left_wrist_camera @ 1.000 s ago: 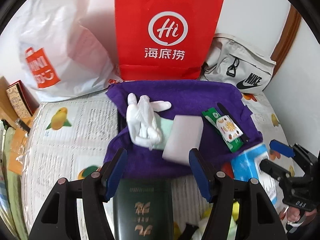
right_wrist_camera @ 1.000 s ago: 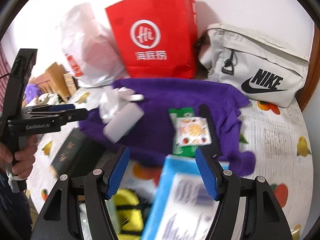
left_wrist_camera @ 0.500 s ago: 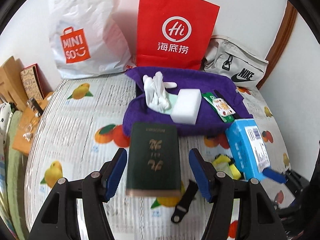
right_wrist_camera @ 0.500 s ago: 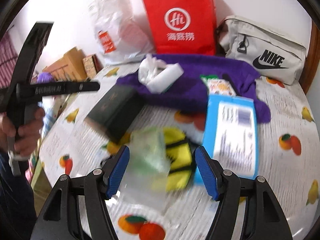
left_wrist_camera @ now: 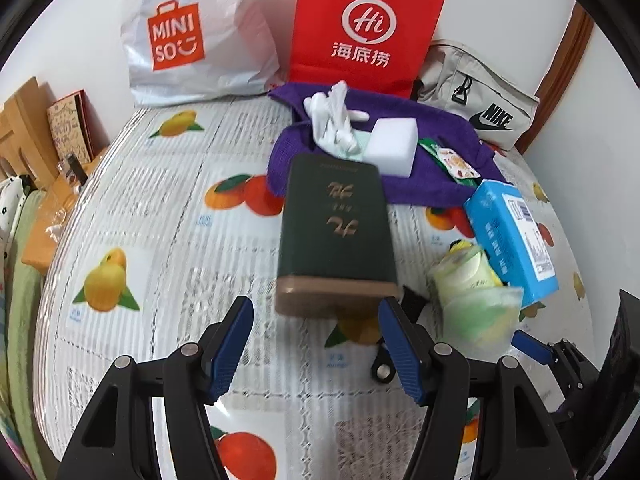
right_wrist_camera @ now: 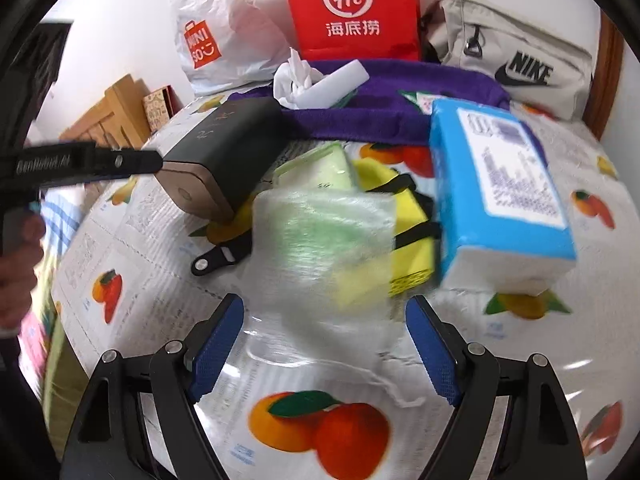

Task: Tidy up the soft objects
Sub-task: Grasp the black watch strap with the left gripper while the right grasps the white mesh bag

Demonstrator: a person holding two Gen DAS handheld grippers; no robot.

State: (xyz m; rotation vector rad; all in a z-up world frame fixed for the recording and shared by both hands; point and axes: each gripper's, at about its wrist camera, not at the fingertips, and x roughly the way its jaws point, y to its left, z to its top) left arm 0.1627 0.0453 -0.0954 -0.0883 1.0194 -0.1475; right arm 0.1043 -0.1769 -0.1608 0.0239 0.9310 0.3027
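A purple towel (left_wrist_camera: 444,152) lies at the back of the table, with a white glove (left_wrist_camera: 332,124), a white sponge block (left_wrist_camera: 392,146) and a green snack packet (left_wrist_camera: 452,160) on it. A dark green box (left_wrist_camera: 336,232) lies in front of it. A blue tissue pack (left_wrist_camera: 508,232), a yellow pouch (right_wrist_camera: 408,240) and a clear bag of green stuff (right_wrist_camera: 320,232) lie to the right. My left gripper (left_wrist_camera: 316,344) is open and empty, just short of the dark box. My right gripper (right_wrist_camera: 324,344) is open and empty, in front of the clear bag.
A white MINISO bag (left_wrist_camera: 188,36), a red paper bag (left_wrist_camera: 360,28) and a grey Nike bag (left_wrist_camera: 476,92) stand along the back wall. Wooden items and a small box (left_wrist_camera: 68,128) sit at the left edge. The tablecloth (left_wrist_camera: 160,240) has a fruit print.
Both grippers have pulled back from the purple towel toward the near side of the table. The dark box, clear bag and yellow pouch have come into view. Both stay open.
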